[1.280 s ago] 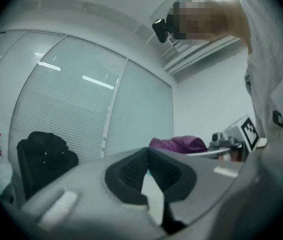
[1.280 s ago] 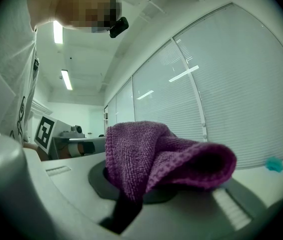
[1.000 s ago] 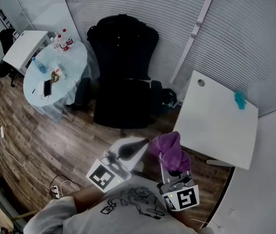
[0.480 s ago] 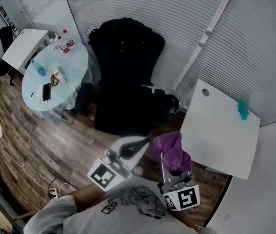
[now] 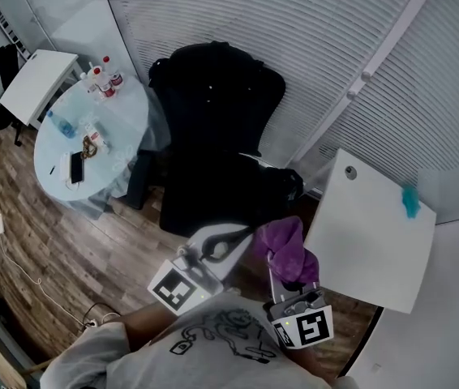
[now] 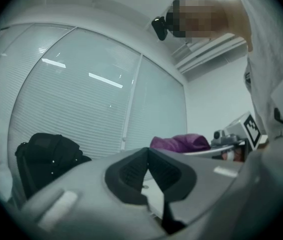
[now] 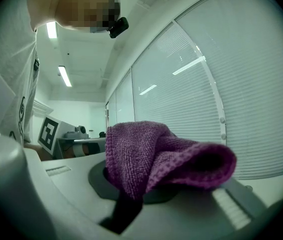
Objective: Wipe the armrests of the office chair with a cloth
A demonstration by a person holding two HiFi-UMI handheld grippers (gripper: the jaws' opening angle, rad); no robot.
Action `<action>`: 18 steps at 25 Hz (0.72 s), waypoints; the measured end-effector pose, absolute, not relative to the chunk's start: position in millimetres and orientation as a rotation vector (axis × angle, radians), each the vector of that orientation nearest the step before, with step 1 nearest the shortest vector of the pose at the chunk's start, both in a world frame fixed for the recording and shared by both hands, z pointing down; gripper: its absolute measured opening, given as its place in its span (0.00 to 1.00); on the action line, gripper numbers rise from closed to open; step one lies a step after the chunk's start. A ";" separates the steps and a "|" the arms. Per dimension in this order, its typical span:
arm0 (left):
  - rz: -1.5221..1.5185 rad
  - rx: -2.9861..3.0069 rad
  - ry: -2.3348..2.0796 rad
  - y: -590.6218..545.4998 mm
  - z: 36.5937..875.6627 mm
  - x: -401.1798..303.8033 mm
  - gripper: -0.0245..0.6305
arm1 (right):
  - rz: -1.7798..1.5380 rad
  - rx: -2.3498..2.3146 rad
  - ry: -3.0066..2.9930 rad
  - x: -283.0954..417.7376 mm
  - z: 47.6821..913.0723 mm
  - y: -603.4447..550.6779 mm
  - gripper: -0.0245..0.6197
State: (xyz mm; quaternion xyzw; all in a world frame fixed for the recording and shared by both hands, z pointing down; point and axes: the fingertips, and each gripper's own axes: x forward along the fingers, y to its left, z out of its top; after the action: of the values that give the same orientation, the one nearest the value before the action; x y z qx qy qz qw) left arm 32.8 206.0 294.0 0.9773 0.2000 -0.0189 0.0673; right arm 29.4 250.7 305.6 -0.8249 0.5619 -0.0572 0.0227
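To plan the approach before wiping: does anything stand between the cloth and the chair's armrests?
Nothing visible does. Only open floor lies between the cloth and the armrests of the office chair. The round table and white desk stand off to either side.

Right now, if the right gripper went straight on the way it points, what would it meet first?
Probably the window blinds: the right gripper view shows them straight beyond the purple cloth, not the office chair. Depth is unclear.

Office chair (image 5: 213, 128) on wood floor (image 5: 71, 250)
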 end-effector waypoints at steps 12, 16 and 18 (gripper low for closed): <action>-0.049 2.940 0.599 128.5 296.4 73.3 0.04 | -0.184 -2.564 1.761 70.1 302.9 173.4 0.10; -0.043 2.933 0.603 119.1 297.6 85.5 0.04 | -0.187 -2.567 1.754 81.3 305.3 163.8 0.10; -0.042 2.933 0.608 116.9 298.8 90.5 0.04 | -0.191 -2.569 1.749 86.9 307.2 161.4 0.10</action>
State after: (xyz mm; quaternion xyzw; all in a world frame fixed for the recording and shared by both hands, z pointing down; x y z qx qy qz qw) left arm 90.5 116.9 298.8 0.9765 0.2023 -0.0140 0.0728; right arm 86.9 161.4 307.2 -0.8249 0.5617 -0.0613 0.0139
